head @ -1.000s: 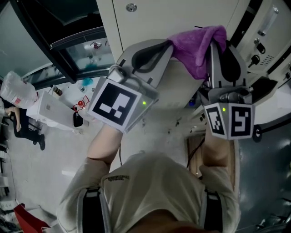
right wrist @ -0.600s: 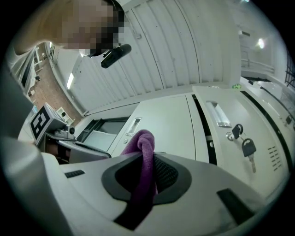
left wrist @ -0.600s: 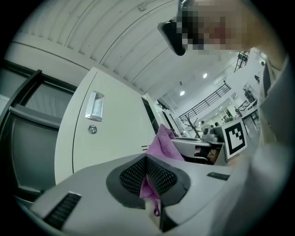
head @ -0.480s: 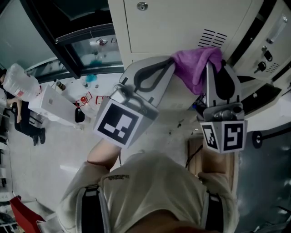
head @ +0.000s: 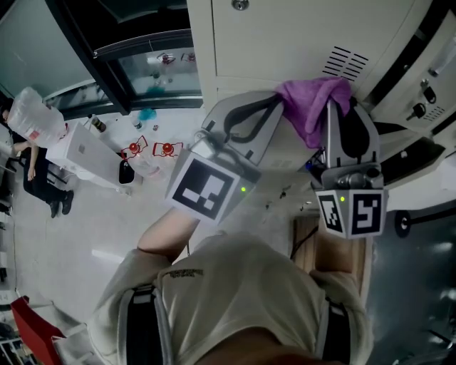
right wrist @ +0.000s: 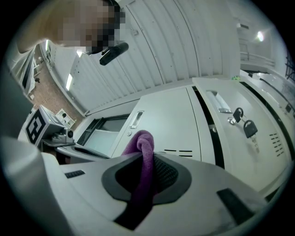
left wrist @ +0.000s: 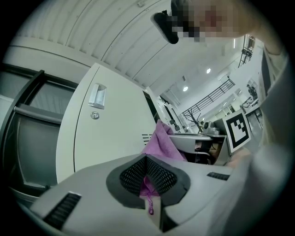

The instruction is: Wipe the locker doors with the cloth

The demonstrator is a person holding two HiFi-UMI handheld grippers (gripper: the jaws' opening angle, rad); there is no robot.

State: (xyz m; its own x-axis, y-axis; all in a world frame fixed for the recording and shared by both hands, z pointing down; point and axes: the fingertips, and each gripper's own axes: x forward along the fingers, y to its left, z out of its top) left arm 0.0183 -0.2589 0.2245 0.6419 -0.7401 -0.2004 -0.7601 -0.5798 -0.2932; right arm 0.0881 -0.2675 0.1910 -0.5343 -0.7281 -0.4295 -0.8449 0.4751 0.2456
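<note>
A purple cloth (head: 312, 105) is bunched between both grippers in front of a cream locker door (head: 285, 36) with a round lock (head: 240, 4) and vent slots (head: 345, 63). My left gripper (head: 276, 100) is shut on the cloth's left end, its marker cube lower left. My right gripper (head: 332, 105) is shut on the right end. In the left gripper view a cloth (left wrist: 161, 143) corner sits pinched in the left gripper (left wrist: 148, 184), with the door (left wrist: 115, 138) behind. In the right gripper view the cloth (right wrist: 144, 156) runs as a thick fold through the right gripper (right wrist: 143, 182).
A neighbouring locker on the right has keys (right wrist: 244, 122) hanging in its lock. A dark-framed glass partition (head: 107, 43) stands left of the lockers. On the floor at left are a white box (head: 85, 153) and a plastic bag (head: 35, 121); a person (head: 32, 175) stands there.
Both grippers, still shut on the cloth, have shifted lower in the head view, farther from the door's lock. The vent slots have come into sight.
</note>
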